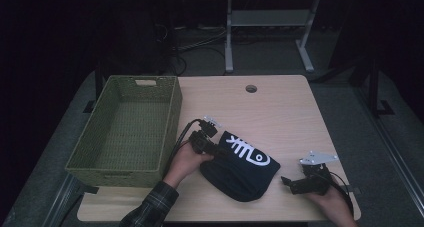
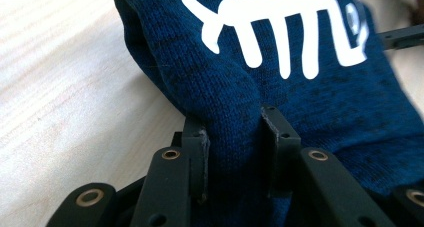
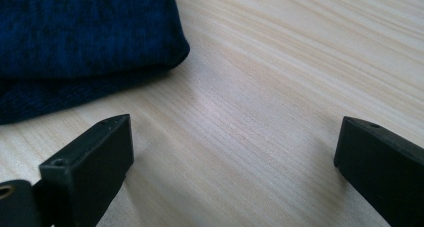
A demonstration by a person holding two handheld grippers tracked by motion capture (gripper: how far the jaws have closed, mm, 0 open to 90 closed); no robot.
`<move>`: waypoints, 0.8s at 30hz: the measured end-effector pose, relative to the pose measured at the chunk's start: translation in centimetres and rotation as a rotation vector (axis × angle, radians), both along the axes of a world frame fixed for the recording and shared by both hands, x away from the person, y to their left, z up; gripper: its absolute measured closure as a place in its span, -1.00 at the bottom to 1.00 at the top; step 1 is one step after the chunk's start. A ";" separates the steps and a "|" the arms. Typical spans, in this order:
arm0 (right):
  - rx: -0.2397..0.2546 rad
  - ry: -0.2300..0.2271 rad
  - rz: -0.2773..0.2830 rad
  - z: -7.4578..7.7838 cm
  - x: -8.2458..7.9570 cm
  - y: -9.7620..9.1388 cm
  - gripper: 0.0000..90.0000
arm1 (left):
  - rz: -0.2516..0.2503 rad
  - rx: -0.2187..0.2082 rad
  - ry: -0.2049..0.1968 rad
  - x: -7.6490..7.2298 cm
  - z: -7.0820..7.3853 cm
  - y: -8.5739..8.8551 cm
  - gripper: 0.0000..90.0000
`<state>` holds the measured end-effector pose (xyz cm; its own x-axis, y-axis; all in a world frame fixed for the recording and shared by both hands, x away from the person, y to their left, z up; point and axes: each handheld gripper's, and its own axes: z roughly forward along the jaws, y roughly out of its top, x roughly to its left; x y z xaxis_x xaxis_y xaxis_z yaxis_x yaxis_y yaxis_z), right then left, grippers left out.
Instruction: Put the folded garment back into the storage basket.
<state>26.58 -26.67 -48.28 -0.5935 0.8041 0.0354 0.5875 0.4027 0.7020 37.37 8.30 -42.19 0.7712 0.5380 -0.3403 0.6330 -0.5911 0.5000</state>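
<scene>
**Where Everything Sits on the Bench**

On the left side of the bench [image 1: 280,112]: a basket [image 1: 127,127], nothing inside, long side running front to back. Right of the basket, near the front edge: a folded cloth [image 1: 242,169], lying flat on the bench top. At the cloth's left end, between cloth and basket: the left hand-held gripper [image 1: 218,150], jaws on either side of a fold of cloth, pressing it. To the right of the cloth, close but not touching: the right hand-held gripper [image 1: 286,182], jaws wide apart above bare bench. Behind the cloth, near the far edge: a round hole [image 1: 251,88]. Beyond the bench, on the floor: a stand [image 1: 267,34] and some cables [image 1: 195,42].
</scene>
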 end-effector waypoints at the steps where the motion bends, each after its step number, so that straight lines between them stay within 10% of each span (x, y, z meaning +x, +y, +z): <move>1: 0.000 0.000 0.000 0.0 0.0 0.0 -0.95 | -0.003 0.004 0.001 -0.1 0.4 0.0 0.54; 24: 0.002 -0.001 0.000 0.0 0.0 0.0 -0.95 | -0.070 -0.009 -0.027 -0.7 7.8 1.2 0.55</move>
<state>26.58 -26.67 -48.28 -0.5935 0.8040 0.0365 0.5868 0.4012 0.7033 36.62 9.53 -34.37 0.8158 0.4794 -0.3235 0.5765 -0.6291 0.5215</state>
